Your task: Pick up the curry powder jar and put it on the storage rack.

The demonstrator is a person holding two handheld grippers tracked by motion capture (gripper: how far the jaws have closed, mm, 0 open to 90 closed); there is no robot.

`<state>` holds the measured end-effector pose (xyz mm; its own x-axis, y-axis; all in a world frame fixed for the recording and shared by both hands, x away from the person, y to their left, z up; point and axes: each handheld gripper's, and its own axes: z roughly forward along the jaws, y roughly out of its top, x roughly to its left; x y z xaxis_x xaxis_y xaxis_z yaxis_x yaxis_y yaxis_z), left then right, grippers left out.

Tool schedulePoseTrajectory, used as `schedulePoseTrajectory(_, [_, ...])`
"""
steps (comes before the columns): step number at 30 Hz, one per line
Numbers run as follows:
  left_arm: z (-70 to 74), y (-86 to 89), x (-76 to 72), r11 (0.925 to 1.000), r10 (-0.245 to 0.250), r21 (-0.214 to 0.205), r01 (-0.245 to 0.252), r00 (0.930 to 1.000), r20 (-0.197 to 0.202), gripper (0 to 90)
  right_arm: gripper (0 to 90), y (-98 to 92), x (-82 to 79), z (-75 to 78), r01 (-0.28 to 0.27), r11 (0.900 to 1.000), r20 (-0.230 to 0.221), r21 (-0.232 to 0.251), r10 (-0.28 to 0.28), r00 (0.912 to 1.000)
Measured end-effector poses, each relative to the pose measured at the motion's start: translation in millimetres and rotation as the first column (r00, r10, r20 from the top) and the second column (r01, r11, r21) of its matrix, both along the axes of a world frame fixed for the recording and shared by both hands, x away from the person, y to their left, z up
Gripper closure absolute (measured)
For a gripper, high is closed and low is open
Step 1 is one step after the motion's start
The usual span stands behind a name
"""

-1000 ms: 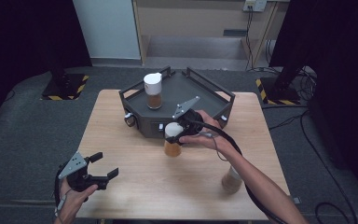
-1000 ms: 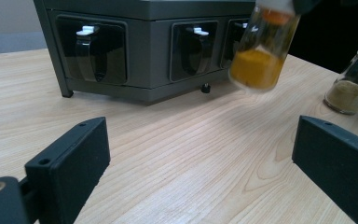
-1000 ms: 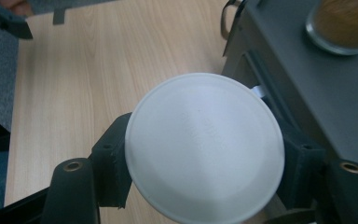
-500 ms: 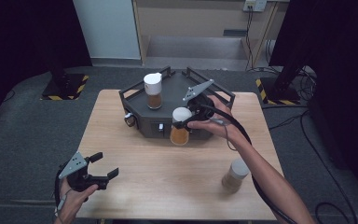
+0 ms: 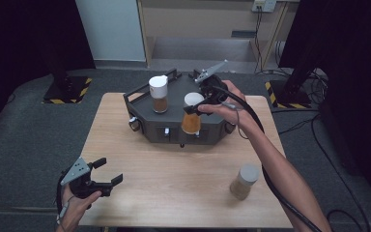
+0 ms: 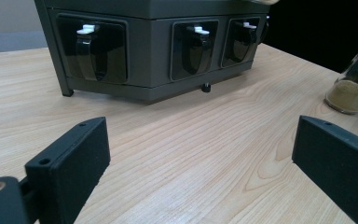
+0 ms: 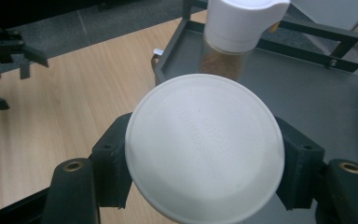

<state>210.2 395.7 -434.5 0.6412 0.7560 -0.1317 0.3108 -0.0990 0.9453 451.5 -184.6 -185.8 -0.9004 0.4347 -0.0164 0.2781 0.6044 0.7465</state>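
Landmark: the dark grey rack (image 5: pixel 174 126), sitting at the far middle of the wooden table (image 5: pixel 174 183).

Right gripper (image 5: pixel 199 107) is clamping a white-lidded jar of orange-brown powder (image 5: pixel 192 116) by its lid, jaws pressing on either side. In the high view the jar is hanging over the rack's front edge, at the right half of the tray; whether its base is touching the tray cannot be told. In the right gripper view the round white lid (image 7: pixel 205 147) is sitting between the two black jaws, the rack's flat top (image 7: pixel 307 98) lying beyond and under it.

A second jar with a white cap (image 5: pixel 158 94) is standing upright on the rack's left half, well apart from the held one. From the right gripper view it (image 7: pixel 235 32) is showing just past the held lid.

A third jar with a grey lid (image 5: pixel 244 181) is standing on the table in front of the rack and to its right, well apart from it.

Left gripper (image 5: pixel 107 172) is hovering in front of the rack near the table's near-left corner, jaws spread wide with nothing between them. In the left gripper view its jaws are pointing at the rack's front face (image 6: pixel 168 46), and the third jar (image 6: pixel 354 77) is showing to the rack's right.
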Motion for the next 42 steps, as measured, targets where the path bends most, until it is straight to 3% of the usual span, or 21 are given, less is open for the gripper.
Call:
schedulePoseTrajectory(16, [-0.4, 0.8, 0.1, 1.0, 0.001, -0.003, -0.001, 1.0, -0.003, 2.9, 34.2, 9.5, 34.0, 13.1, 0.084, 0.9965, -0.004, -0.007, -0.084, 0.9965])
schedulePoseTrajectory(28, [-0.9, 1.5, 0.1, 1.0, 0.004, -0.004, -0.004, 1.0, -0.007, 3.0, 34.2, 20.3, 63.1, 7.4, 0.147, 0.9887, -0.022, -0.029, -0.148, 0.9888])
schedulePoseTrajectory(42, [-0.5, 1.5, -0.7, 1.0, 0.009, 0.001, -0.009, 0.9999, -0.009, 3.0, 34.2, 28.5, 85.8, -3.4, 0.173, 0.9842, -0.043, -0.039, -0.174, 0.9838])
